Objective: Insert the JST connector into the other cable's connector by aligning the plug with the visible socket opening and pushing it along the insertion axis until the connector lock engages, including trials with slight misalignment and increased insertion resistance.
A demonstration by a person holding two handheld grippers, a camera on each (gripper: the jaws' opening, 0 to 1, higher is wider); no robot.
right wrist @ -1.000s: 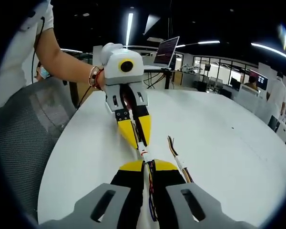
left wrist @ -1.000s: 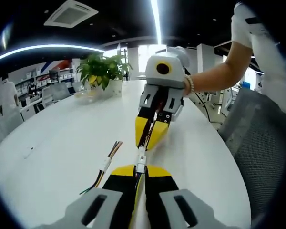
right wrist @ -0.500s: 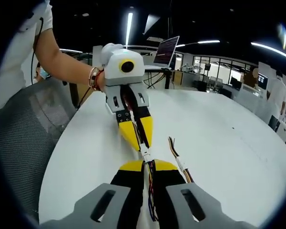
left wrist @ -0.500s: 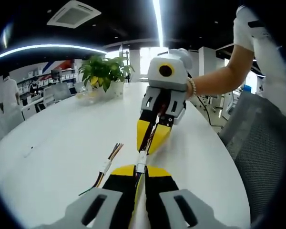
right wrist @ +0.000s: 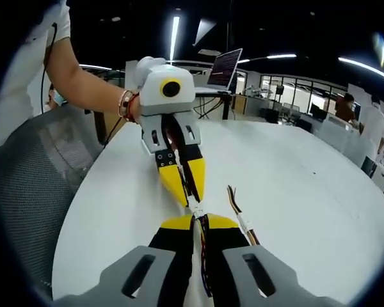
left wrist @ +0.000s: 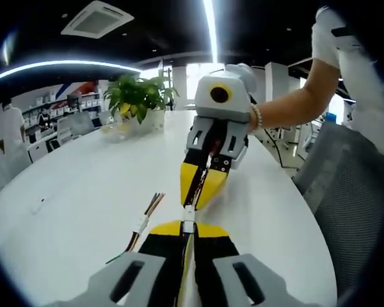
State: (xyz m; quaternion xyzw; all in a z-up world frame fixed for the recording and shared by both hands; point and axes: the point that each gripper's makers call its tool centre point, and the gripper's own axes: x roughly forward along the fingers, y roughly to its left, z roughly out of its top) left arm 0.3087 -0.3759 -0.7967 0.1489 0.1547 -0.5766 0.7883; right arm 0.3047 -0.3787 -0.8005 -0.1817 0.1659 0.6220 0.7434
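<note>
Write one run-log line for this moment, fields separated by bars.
phase: mating | left hand-held gripper: shut on white connector | right hand-held gripper: shut on cable, tips facing | spare cable: lying on table

On the table point(left wrist: 83, 192), a spare cable point(left wrist: 143, 222) lies just left of the near left gripper point(left wrist: 188, 231); a potted plant point(left wrist: 138, 97) stands far behind.

A large white oval table point(left wrist: 83, 185) fills the open-plan office, a leafy green potted plant point(left wrist: 137, 96) at its far end, grey mesh chair point(left wrist: 352, 185) right, under ceiling strip lights point(left wrist: 210, 25).
</note>
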